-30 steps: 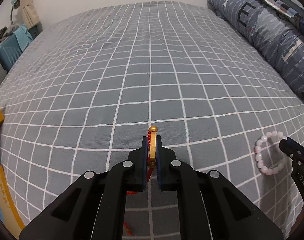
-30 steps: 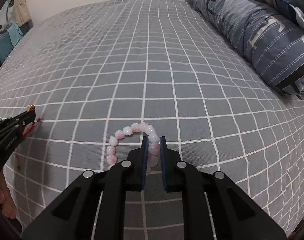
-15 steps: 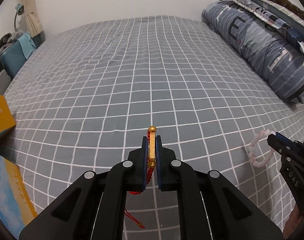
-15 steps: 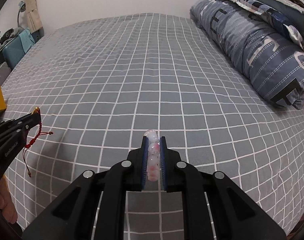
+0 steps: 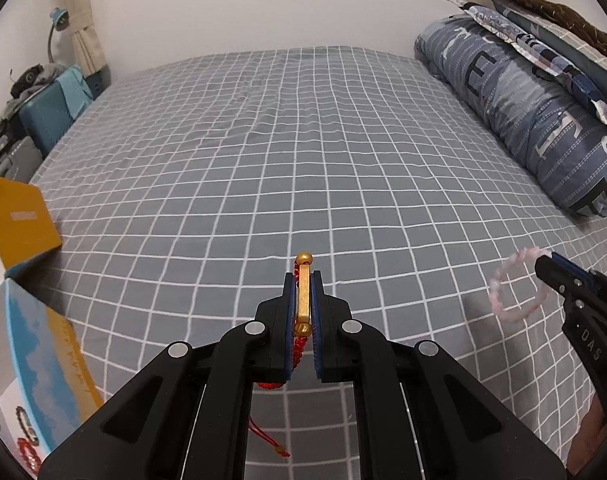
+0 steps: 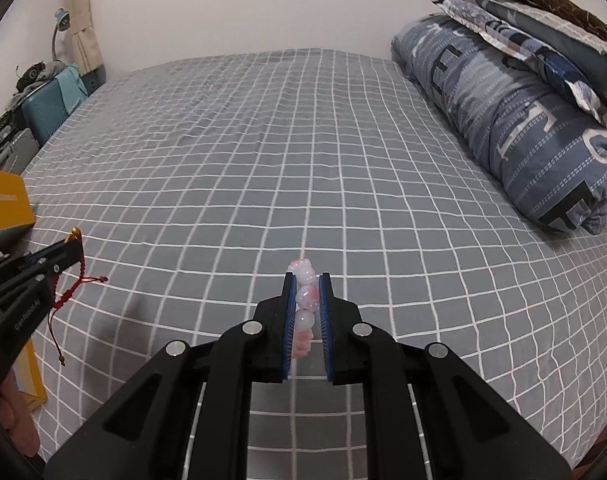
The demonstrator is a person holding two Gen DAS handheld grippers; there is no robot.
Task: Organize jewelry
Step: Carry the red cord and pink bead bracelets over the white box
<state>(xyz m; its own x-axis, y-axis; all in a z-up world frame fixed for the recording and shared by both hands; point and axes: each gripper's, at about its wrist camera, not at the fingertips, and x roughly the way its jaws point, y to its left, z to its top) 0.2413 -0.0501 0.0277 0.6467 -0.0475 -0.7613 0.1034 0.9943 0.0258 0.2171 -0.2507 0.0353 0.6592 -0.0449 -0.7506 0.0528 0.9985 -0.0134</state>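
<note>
My left gripper (image 5: 302,280) is shut on a red cord bracelet with a gold bar (image 5: 303,300), held above the bed; its red cord ends dangle below. The bracelet also shows at the left of the right wrist view (image 6: 69,280). My right gripper (image 6: 304,280) is shut on a pink bead bracelet (image 6: 305,300), lifted off the bed. That bracelet hangs from the right gripper's tip in the left wrist view (image 5: 515,288).
A grey checked bed sheet (image 5: 303,152) fills both views. A rolled blue quilt (image 5: 523,112) lies along the right. A yellow box (image 5: 19,220) and an open blue and yellow box (image 5: 43,360) holding a red bead bracelet (image 5: 27,452) sit at the left.
Both grippers have risen off the bed with their bracelets. The pink bracelet, which lay on the sheet a second ago, now hangs in the air.
</note>
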